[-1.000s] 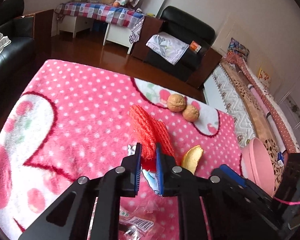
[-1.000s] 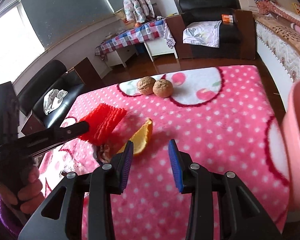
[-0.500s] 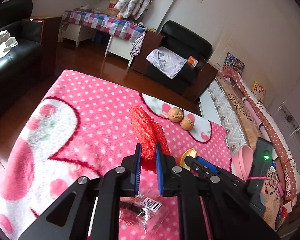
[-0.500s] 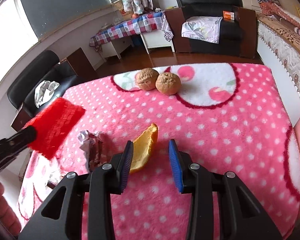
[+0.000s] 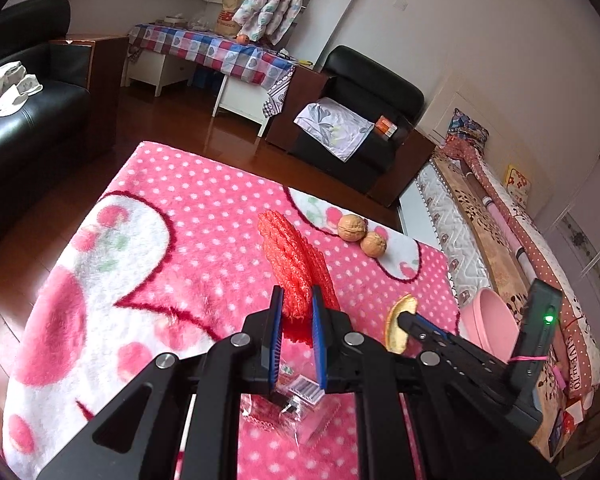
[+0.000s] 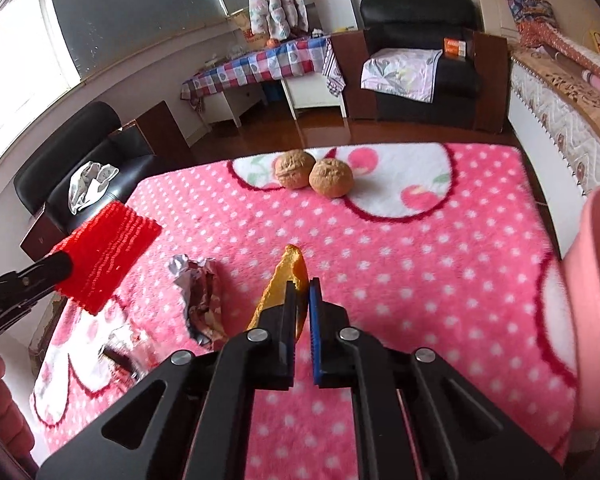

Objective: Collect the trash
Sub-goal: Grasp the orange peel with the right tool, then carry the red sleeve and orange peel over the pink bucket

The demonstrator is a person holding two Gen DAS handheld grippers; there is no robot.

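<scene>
My left gripper (image 5: 295, 300) is shut on a red foam fruit net (image 5: 290, 258), held up above the pink dotted blanket (image 5: 204, 200); the same red net (image 6: 106, 254) shows at the left of the right wrist view. My right gripper (image 6: 302, 286) has closed on an orange peel (image 6: 284, 280), which stands on edge between its pads on the blanket (image 6: 420, 260). That peel (image 5: 398, 326) and the right gripper (image 5: 406, 318) also appear in the left wrist view. A crumpled foil wrapper (image 6: 200, 296) lies left of the peel. A clear plastic wrapper (image 5: 300, 404) lies under my left gripper.
Two walnuts (image 6: 314, 174) sit at the far side of the blanket. A pink bin (image 5: 488, 326) stands off its right edge, with its rim (image 6: 596, 300) close to my right gripper. Black armchairs (image 5: 360, 120), a checked table (image 5: 212, 50) and wooden floor surround the blanket.
My right gripper came forward over the orange peel and shut on it. My left gripper rose and drew back with the red net, uncovering the foil wrapper.
</scene>
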